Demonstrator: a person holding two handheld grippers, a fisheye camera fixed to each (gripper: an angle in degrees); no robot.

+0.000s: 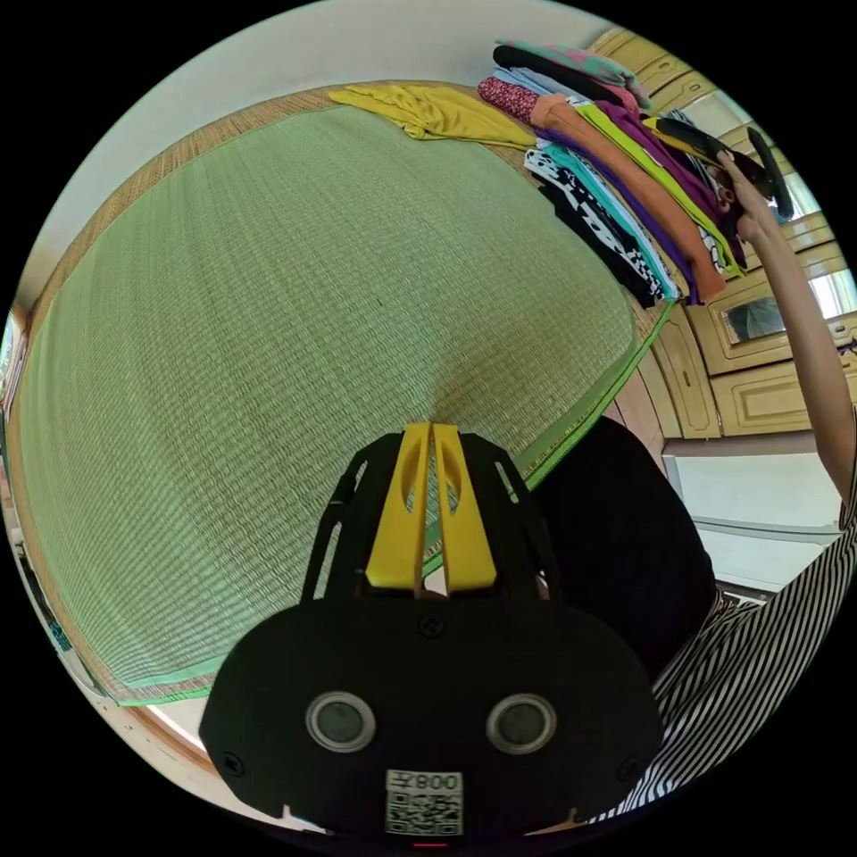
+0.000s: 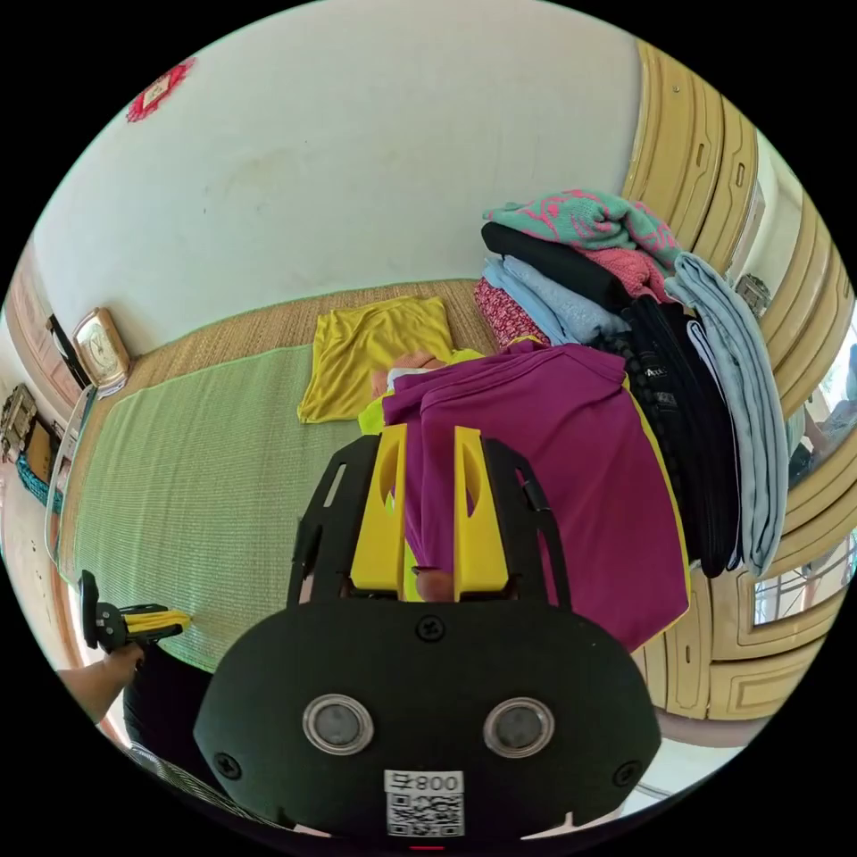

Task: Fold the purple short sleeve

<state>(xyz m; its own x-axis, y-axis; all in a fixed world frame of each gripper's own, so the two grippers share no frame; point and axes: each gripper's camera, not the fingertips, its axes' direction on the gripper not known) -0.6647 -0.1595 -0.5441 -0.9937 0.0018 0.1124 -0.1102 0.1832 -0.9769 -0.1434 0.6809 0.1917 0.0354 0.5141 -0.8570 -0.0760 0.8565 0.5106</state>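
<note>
purple short sleeve at the top of a pile of folded clothes, stacked at one corner of a green woven mat. the right gripper reaches into the near edge of the shirt, and a fold of purple cloth runs down between its two yellow jaws; the jaws stand a little apart with the cloth filling the gap, though whether both press on it cannot be told. the shirt lies straight ahead of this gripper and spreads away from it across the pile, its long side running from the jaws out toward the pile's far end, with a strip of lime cloth peeping out under its edge.

the left gripper hangs over the bare middle of the mat, well apart from the pile, its jaws nearly together with nothing between them. from there the pile sits at the far corner, where the person's arm stretches to it with the other gripper.

a yellow garment lies flat on the mat just beside the pile (not part of the job). the right hand is plainly the nearer one; the shirt likely has to come off the pile onto open mat first.
</note>
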